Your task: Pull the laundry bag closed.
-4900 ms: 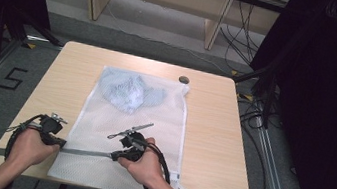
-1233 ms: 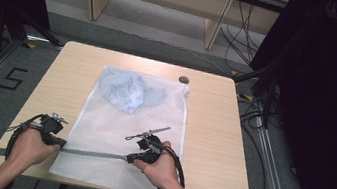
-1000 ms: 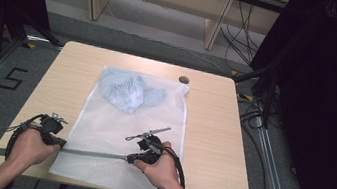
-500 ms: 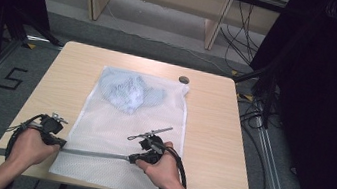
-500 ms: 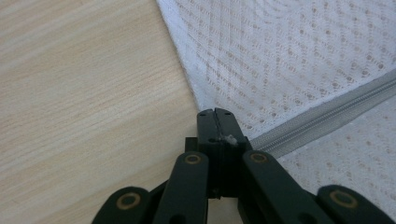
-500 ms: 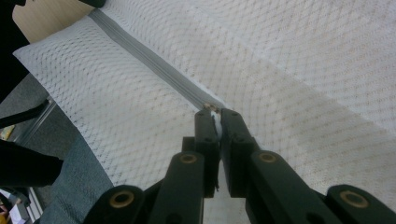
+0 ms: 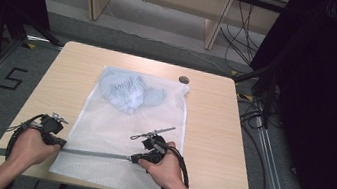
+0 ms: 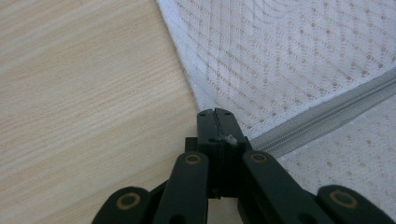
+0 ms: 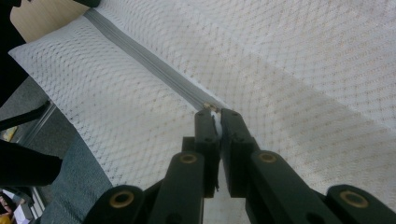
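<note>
right tool clamping zipper, mesh bag

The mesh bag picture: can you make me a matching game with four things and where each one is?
Things:
1. blue cloth
2. grey zipper
3. left gripper
4. small dark disc

Places or states:
A. on the bare table, beside the bag's far corner
B. shut on the near left edge of the mesh laundry bag, at the zipper's end
C. inside the bag, at its far end
D. runs across the bag near the person, from one gripper to the other

The right gripper pinches the zipper's other end.

Pairs: 1-C, 2-D, 3-B, 4-A
</note>
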`<action>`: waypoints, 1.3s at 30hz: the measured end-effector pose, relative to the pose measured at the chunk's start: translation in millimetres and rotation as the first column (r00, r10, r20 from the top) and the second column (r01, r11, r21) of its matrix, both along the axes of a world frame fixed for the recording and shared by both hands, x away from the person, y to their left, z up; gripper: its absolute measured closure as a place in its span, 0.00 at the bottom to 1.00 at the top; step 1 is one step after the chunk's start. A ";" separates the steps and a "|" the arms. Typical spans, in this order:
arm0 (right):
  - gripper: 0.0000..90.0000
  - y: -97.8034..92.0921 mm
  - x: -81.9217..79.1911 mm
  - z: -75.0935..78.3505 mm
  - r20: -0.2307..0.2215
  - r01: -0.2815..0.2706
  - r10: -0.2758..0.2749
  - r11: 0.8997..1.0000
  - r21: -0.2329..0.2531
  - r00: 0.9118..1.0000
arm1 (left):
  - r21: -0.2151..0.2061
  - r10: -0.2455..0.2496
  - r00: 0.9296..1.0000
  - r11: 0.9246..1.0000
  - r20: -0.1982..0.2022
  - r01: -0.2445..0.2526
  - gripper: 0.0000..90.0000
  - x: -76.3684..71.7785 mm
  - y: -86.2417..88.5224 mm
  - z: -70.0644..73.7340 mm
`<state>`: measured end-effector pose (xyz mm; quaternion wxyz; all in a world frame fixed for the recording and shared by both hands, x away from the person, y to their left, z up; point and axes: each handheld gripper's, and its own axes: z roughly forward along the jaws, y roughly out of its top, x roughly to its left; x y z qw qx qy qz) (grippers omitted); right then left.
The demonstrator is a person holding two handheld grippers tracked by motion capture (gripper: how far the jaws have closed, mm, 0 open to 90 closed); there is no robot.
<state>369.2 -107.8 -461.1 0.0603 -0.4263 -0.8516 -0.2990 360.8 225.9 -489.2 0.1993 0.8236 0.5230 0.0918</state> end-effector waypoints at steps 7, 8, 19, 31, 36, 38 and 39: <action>0.97 -3.4 0.3 1.4 0.002 0.004 -0.004 1.000 -0.002 1.000 | -0.003 0.001 1.000 1.000 -0.001 -0.001 1.00 0.0 0.0 -0.1; 0.97 -3.9 0.1 1.5 0.005 0.000 0.000 1.000 0.001 1.000 | -0.003 0.001 1.000 1.000 0.000 -0.001 1.00 0.0 0.0 -0.1; 0.97 -7.9 -0.7 2.2 -0.015 0.018 -0.019 1.000 -0.007 1.000 | -0.003 0.005 1.000 1.000 -0.002 -0.005 1.00 -0.2 -0.4 0.0; 0.97 -9.2 -1.5 2.5 -0.006 0.008 -0.008 1.000 -0.007 1.000 | 0.002 0.002 1.000 1.000 -0.010 -0.002 1.00 -0.2 -0.1 0.5; 0.97 -10.3 -0.7 4.2 0.002 0.007 -0.007 1.000 -0.005 1.000 | 0.001 -0.003 1.000 1.000 -0.001 0.003 1.00 0.7 0.3 0.0; 0.97 -11.2 -0.3 4.7 0.002 0.011 -0.011 1.000 -0.004 1.000 | 0.000 -0.002 1.000 1.000 -0.002 0.002 1.00 0.5 0.4 0.1; 0.97 -11.2 -0.5 4.7 0.001 0.012 -0.012 1.000 -0.007 1.000 | 0.008 -0.010 1.000 1.000 -0.007 0.010 1.00 0.7 1.3 0.6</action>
